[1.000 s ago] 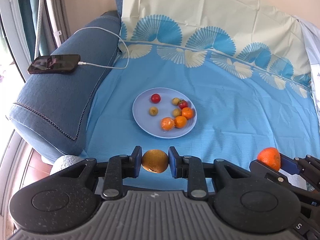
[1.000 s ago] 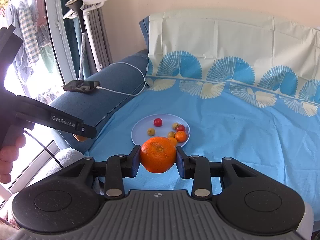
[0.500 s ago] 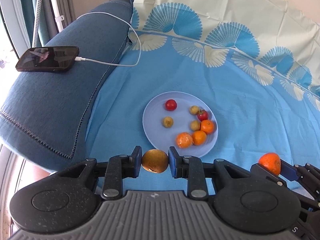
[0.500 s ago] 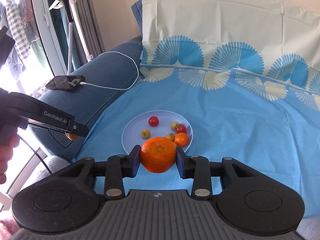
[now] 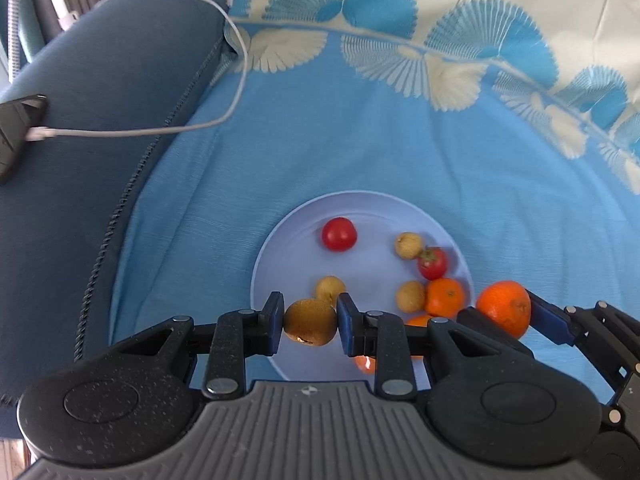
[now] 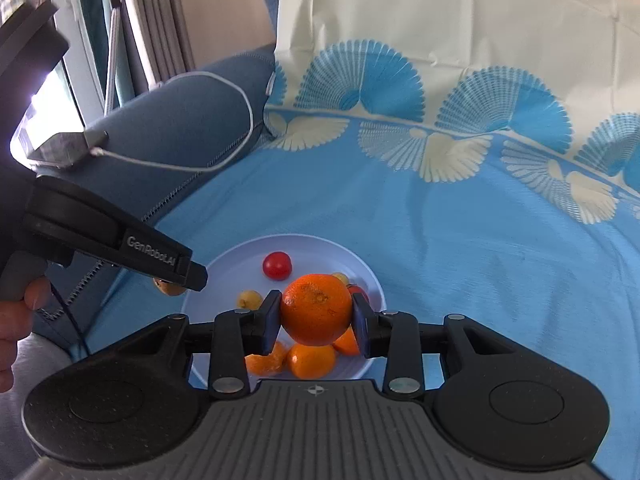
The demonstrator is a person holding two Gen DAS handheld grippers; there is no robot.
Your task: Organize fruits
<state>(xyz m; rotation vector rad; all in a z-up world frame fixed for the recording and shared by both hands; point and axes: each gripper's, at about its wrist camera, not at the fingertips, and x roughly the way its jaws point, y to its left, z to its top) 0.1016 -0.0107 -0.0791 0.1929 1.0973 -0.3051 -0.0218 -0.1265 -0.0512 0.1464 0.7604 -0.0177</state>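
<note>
Kiwi [image 5: 310, 322] clamped between jaws of left gripper [image 5: 310, 323], above near left edge of plate [image 5: 280, 256]. Orange [image 6: 315, 309] clamped between jaws of right gripper [image 6: 316, 318], above near part of same plate, seen in left view at right edge of plate [image 5: 503, 308]. Plate on blue sheet [image 5: 400, 152] of bed, holding two red tomatoes: one far [image 5: 339, 233], one right [image 5: 432, 263]. Also three small yellow-brown fruits [image 5: 409, 245] and some tangerines [image 5: 445, 297] at near right, partly hidden behind gripper. Left of sheet, dark blue cushion [image 5: 100, 92] with phone [image 6: 60, 146] on it, white cable [image 5: 236, 52] plugged in phone and running far toward pillow [image 6: 460, 20]. Part of hand [image 6: 16, 320] visible at left edge in right view, on handle of left gripper.
</note>
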